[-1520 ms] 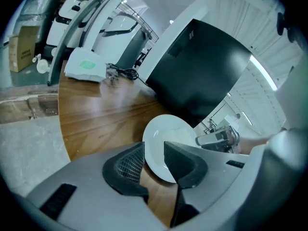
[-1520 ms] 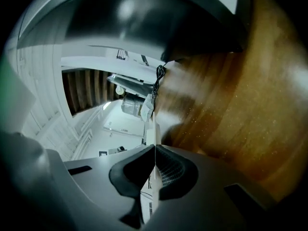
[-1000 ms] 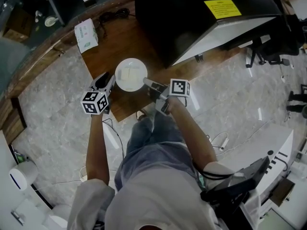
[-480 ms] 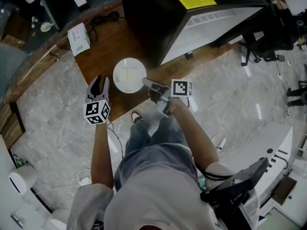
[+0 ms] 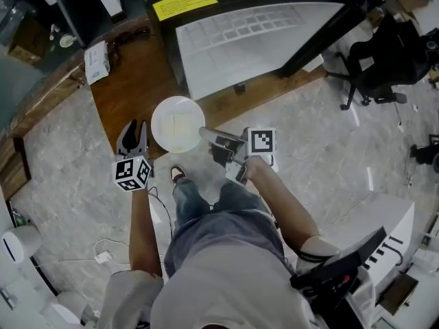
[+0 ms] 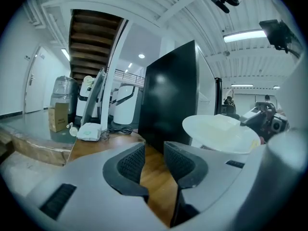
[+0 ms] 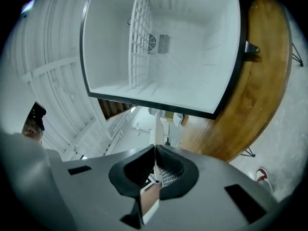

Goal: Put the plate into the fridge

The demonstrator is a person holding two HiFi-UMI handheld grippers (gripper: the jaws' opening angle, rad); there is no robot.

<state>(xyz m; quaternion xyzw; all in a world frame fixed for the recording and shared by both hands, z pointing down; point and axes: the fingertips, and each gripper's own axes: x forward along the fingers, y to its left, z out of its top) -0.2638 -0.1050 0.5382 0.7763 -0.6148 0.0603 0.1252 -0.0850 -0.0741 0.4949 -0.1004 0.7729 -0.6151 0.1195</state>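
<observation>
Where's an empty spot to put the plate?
The open white fridge looks bare on both sides of its wire shelf. The brown wooden counter is free between the white tissue pack and the fridge; its far corner is crowded by a black cable.

Your right gripper (image 5: 205, 134) grips the right rim of the round white plate (image 5: 175, 123) over the edge of the brown wooden tabletop (image 5: 134, 88). Your left gripper (image 5: 134, 129) sits just beside the plate's left edge. The black, white-lined fridge (image 5: 254, 40) stands open ahead.
</observation>
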